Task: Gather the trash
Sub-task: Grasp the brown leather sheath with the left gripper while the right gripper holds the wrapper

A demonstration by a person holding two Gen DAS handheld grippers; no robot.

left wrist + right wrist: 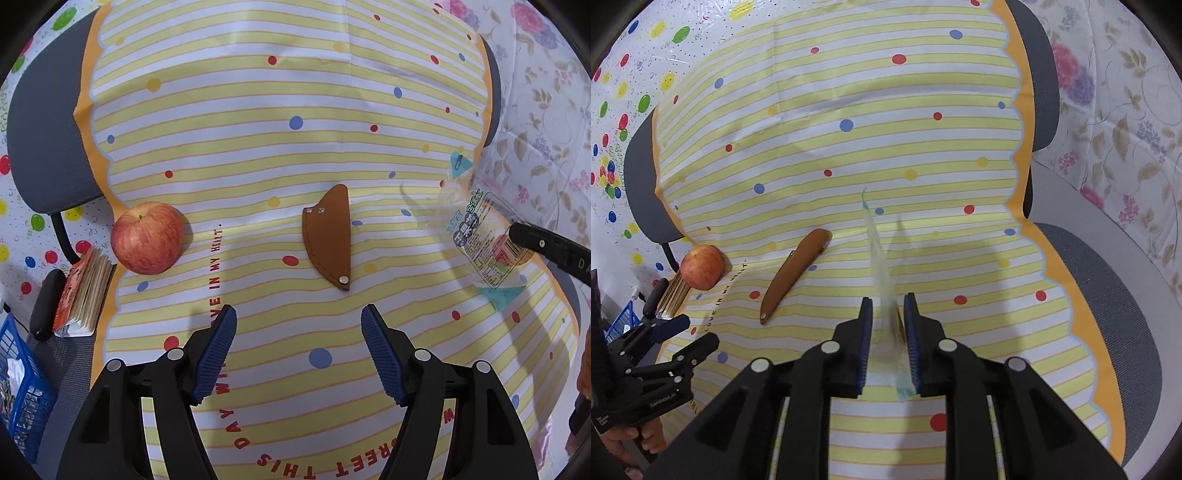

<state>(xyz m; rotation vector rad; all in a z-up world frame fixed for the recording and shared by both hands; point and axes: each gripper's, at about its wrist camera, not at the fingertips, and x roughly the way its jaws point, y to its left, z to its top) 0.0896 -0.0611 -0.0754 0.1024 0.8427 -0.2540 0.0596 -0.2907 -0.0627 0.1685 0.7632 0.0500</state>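
Note:
A clear plastic snack wrapper (881, 266) with teal corners and a printed label stands edge-on between the jaws of my right gripper (888, 299). The jaws stand slightly apart, with a gap showing on the left side of the wrapper, which leans toward the right pad. In the left wrist view the wrapper (487, 236) hangs above the striped cloth at the right, beside one black finger (535, 243) of the right gripper. My left gripper (299, 314) is open and empty over the cloth, also seen at the left as the left gripper (700, 330).
A red apple (147, 238) and a brown leather sheath (327, 236) lie on the yellow-striped cloth (258, 110). A small booklet (85, 291) sits at the cloth's left edge, above a blue basket (18, 387). Grey chair parts (1108, 295) show around the cloth.

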